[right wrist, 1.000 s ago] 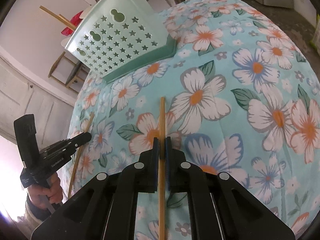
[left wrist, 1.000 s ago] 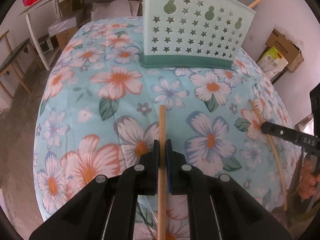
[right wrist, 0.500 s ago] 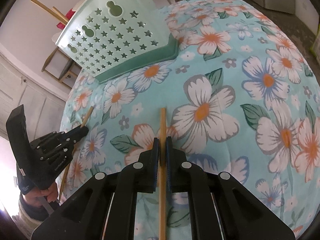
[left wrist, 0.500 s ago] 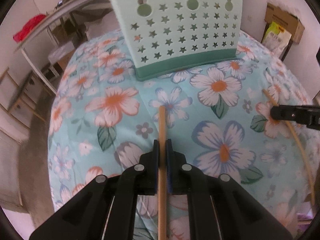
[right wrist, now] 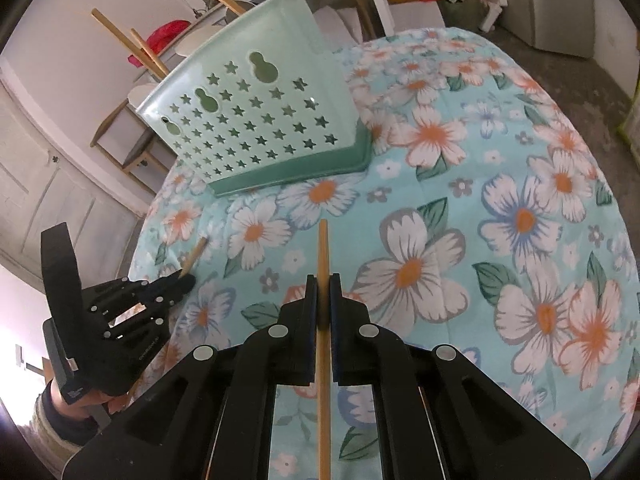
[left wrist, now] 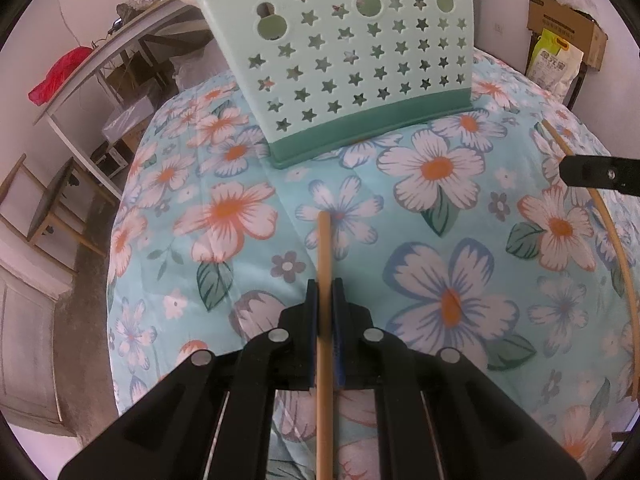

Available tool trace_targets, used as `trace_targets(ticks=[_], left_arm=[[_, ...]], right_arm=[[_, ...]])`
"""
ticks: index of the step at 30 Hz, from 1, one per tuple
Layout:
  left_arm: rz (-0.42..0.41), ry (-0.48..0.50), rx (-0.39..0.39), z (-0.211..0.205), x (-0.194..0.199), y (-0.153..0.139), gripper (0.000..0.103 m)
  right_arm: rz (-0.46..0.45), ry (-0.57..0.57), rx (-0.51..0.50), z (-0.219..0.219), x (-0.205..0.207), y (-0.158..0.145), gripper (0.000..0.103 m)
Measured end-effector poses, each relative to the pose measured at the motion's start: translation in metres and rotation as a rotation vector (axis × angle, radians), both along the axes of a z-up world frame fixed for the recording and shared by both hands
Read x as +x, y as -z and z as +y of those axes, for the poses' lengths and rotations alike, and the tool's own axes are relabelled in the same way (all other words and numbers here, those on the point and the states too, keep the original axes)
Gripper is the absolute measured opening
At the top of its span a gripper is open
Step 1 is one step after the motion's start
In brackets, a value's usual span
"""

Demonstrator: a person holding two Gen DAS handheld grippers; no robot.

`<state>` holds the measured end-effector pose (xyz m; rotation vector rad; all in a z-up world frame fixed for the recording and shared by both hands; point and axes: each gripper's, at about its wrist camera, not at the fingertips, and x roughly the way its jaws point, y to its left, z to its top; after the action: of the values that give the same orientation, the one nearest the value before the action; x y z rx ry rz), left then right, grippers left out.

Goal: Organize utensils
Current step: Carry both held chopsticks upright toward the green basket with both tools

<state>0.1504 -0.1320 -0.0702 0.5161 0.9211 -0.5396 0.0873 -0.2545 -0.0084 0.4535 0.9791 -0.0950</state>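
Note:
A mint green utensil holder (left wrist: 360, 64) with star holes stands on the floral tablecloth; it also shows in the right wrist view (right wrist: 260, 120) with several wooden sticks rising from it. My left gripper (left wrist: 326, 292) is shut on a wooden chopstick (left wrist: 324, 248) pointing toward the holder. My right gripper (right wrist: 324, 288) is shut on another wooden chopstick (right wrist: 322, 248), also pointing toward the holder. The left gripper shows in the right wrist view (right wrist: 186, 278) at lower left, and the right gripper's tip shows in the left wrist view (left wrist: 566, 168) at the right edge.
The table (left wrist: 440, 208) is covered by a light blue cloth with flowers. A cardboard box and a bag (left wrist: 560, 52) stand by the wall at right. A white shelf with a red cloth (left wrist: 60, 76) and chairs (left wrist: 44, 204) stand at left.
Both grippers have moved closer to the holder, each still holding its chopstick. The holder looks larger and nearer in both views.

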Motion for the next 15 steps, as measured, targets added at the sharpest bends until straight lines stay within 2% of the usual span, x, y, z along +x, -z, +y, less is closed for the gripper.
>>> trace_targets(ticks=[7,15], left_arm=[[0.001,0.003,0.011,-0.001,-0.001,-0.001,0.006],[0.004,0.022,0.04,-0.008,0.004,0.0,0.006]], right_arm=[[0.001,-0.008,-0.003,0.003,0.0,-0.007,0.004],[-0.024,-0.003,-0.015,0.0,-0.005,-0.035,0.004]])
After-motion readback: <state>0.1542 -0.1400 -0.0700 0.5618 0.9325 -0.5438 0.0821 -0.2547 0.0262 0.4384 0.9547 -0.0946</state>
